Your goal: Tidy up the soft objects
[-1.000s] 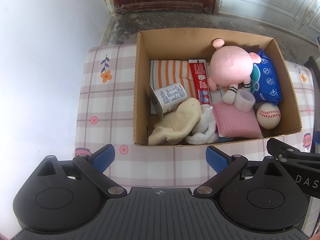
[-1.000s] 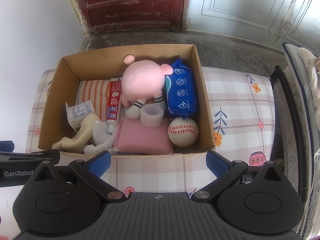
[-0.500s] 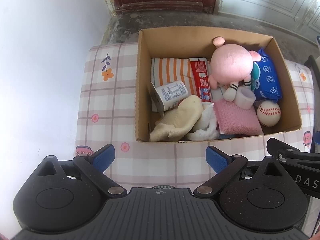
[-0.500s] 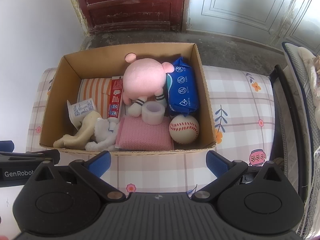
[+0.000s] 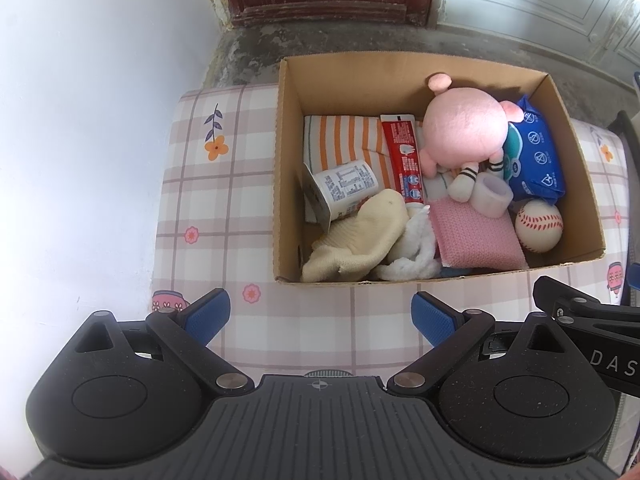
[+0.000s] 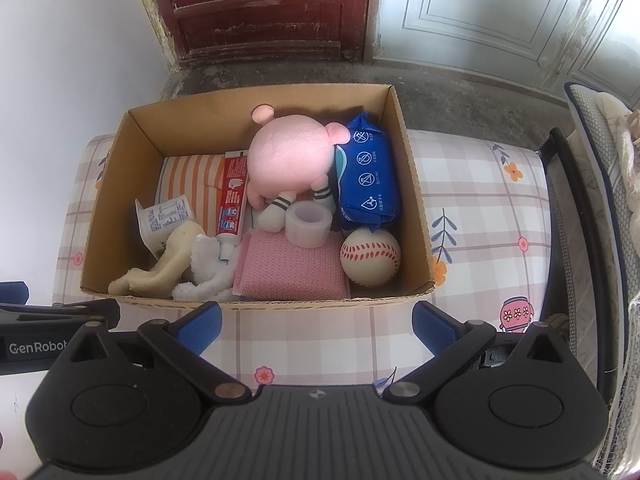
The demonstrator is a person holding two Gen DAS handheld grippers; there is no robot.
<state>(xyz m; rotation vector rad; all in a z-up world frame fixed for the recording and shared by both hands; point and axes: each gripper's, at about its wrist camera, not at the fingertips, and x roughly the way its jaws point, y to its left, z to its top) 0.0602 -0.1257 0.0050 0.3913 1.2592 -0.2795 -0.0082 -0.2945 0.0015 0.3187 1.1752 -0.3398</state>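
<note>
An open cardboard box stands on a checked floral cloth. Inside lie a pink plush toy, a cream knit piece, a white fluffy piece, a pink knit cloth, an orange-striped cloth, a baseball, a blue wipes pack, a toothpaste tube, a tape roll and a labelled cup. My left gripper and right gripper are open and empty, just in front of the box.
The cloth-covered surface extends left and right of the box. A white wall stands on the left. A red door and concrete floor lie behind. A dark frame with bedding is at the far right.
Both grippers have drawn back and risen slightly, so the box looks a little smaller and farther. Nothing in the box has moved. Both stay open.
</note>
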